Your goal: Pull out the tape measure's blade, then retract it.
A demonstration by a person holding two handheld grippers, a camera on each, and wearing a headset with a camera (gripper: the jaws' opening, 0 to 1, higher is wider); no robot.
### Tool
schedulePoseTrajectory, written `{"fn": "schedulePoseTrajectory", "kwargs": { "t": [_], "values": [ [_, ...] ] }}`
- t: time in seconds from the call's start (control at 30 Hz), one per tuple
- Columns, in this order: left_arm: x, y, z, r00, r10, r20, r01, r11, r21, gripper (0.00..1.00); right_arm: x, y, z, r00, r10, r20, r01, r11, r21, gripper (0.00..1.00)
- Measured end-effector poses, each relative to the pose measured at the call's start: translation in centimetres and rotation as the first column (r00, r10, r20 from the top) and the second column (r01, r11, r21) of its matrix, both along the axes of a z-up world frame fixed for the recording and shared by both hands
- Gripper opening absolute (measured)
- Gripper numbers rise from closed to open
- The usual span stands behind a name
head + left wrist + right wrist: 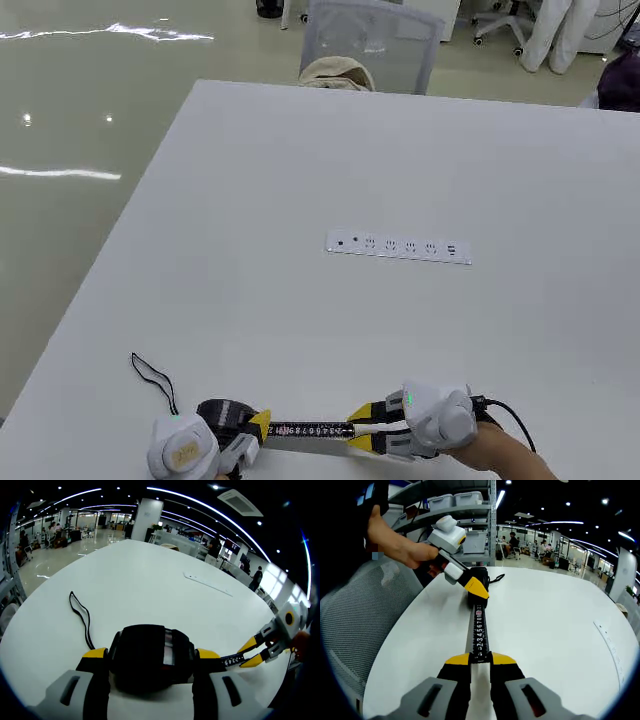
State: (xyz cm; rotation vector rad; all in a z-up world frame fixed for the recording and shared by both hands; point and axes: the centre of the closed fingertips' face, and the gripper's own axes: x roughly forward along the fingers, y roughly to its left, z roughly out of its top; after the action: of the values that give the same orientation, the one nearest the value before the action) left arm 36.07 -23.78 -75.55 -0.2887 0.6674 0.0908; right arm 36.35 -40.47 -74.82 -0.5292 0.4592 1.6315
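Left gripper (150, 656): we see its yellow-tipped jaws set fairly wide, pressed against the two sides of the black rounded plastic tape measure case (146, 645).
Where the case is: on the white table (300, 170), close to our near edge and toward the left in the head view, held between the left gripper's jaws.
Blade: the dark metal blade with white numerals (479, 627) is drawn out a short way. It runs straight and low over the tabletop from the case to the right gripper.
Right gripper (480, 658): its yellow-tipped jaws stand narrow, pinched on the free end of the blade.
Hand (407, 547): in the right gripper view we see it wrapped round the left gripper's handle.
Cord: a thin black loop cord (82, 615) trails from the case and lies on the table beyond it.
Power strip: a long white power strip (398, 246) lies flat at mid-table, well apart from both grippers.
Chair: a grey mesh chair (370, 40) stands at the table's far edge.
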Motion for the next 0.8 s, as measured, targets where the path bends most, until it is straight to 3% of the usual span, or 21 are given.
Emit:
{"fn": "schedulePoseTrajectory", "kwargs": {
  "t": [0.8],
  "values": [
    [0.0, 0.0, 0.2, 1.0, 0.002, -0.001, -0.002, 1.0, -0.008, 0.64, -0.1, 1.4, -0.1, 1.0, 0.004, -0.003, -0.004, 1.0, 0.008, 0.12]
  ]
}}
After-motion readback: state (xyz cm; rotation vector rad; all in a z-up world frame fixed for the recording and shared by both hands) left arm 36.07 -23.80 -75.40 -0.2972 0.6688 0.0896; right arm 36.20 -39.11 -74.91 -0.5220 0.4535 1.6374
